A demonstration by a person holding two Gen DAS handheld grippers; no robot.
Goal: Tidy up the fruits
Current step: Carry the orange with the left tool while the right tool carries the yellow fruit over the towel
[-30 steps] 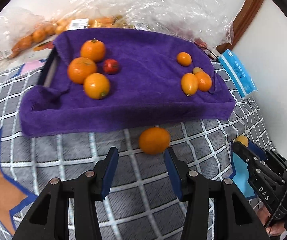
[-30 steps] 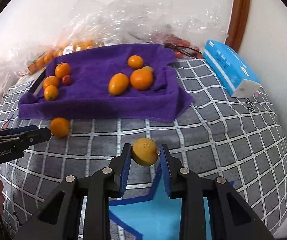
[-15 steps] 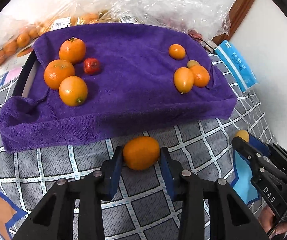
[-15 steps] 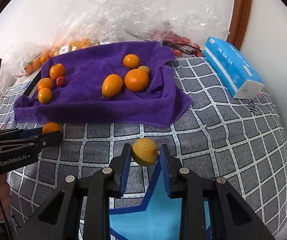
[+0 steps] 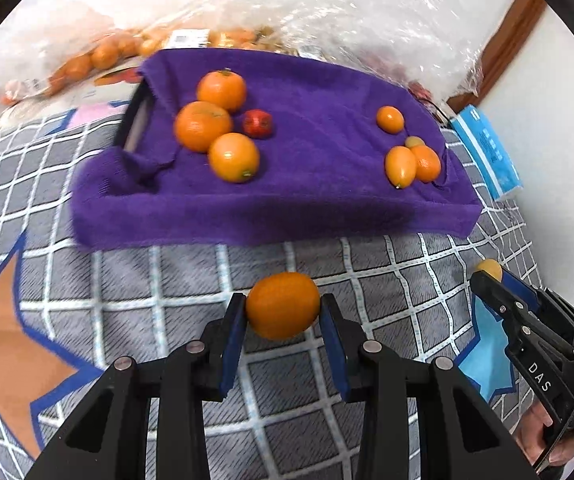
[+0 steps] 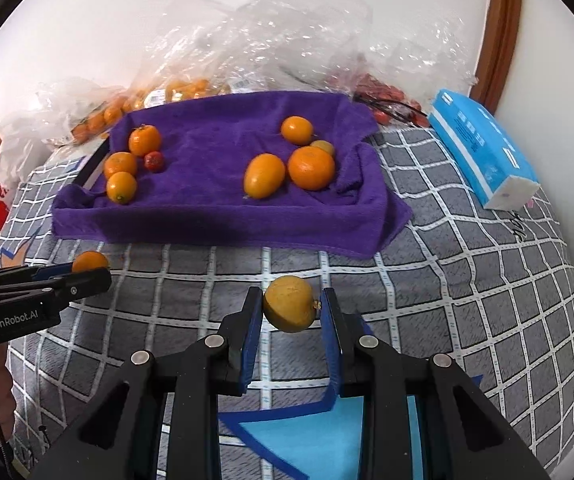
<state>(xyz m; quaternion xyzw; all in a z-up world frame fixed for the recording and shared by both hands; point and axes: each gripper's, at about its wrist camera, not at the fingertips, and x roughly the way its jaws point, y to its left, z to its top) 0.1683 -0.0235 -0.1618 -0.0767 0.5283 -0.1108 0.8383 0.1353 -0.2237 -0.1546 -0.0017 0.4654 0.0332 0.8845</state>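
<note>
1. The left gripper [image 5: 283, 312] has its jaws pinching an orange [image 5: 283, 305]. The orange sits between the blue pads, above the checked blanket [image 5: 135, 292].
2. The right gripper [image 6: 291, 312] has its jaws pinching a small yellow fruit [image 6: 290, 309]. It looks dull and a bit bumpy. I cannot tell what kind it is.
3. The next job, I think, is to carry both fruits to the purple towel [image 5: 307, 200] that lies over a tray.
4. To do it well, lift each fruit high enough to clear the soft front edge of the towel. Squeeze gently, so the fruit does not slip or get squashed.
5. On the left of the towel sit three oranges [image 5: 203, 126] and one small red fruit [image 5: 257, 123], close together. The orange may belong with them.
6. On the right of the towel sit four smaller orange and yellow fruits [image 6: 265, 175]. The yellow fruit may belong there.
7. Round fruit can roll. Put each one down in a free spot, not on top of another one.
8. Behind the towel are clear plastic bags [image 6: 271, 40] with more fruit in them. A blue tissue pack [image 6: 483, 148] lies off to the right. Neither one is in the way.
9. The two grippers are near each other, so they should not bump.
</note>
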